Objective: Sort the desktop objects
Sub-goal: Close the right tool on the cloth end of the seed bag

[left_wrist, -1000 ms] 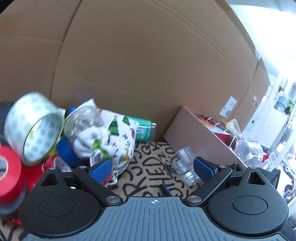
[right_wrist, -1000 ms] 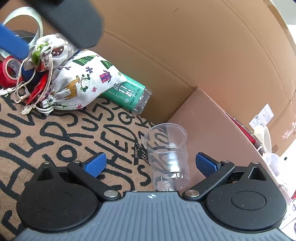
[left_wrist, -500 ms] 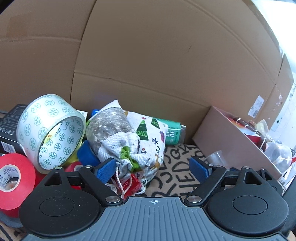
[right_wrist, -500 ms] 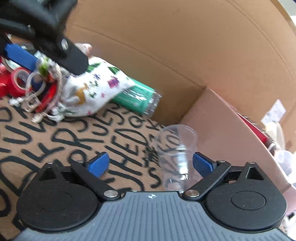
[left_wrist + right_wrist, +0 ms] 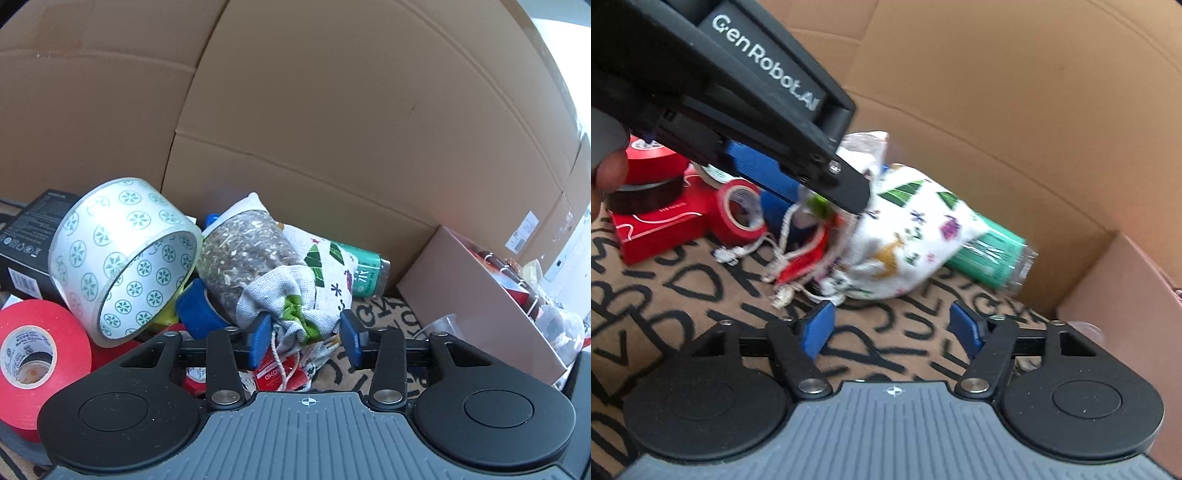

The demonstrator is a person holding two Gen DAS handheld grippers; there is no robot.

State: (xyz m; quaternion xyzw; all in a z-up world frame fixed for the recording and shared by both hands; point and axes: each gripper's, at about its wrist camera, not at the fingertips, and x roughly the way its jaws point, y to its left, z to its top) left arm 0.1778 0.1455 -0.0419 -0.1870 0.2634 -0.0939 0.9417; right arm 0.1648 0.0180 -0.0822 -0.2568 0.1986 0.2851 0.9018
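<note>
Left tool [image 5: 304, 338], jaws just closing, straddles the gathered neck of the drawstring bag [image 5: 291, 314] lying among tape rolls; contact uncertain. Right tool [image 5: 892, 328], jaws just closing, is empty above the lettered mat [image 5: 683, 291].

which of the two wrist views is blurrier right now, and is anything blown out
Right wrist view: motion blur smears the printed drawstring bag and green bottle; the left gripper across the top stays fairly crisp. Left wrist view: sharp on the patterned tape roll, though fisheye bends the cardboard wall and the far right edge is overexposed white.
</note>
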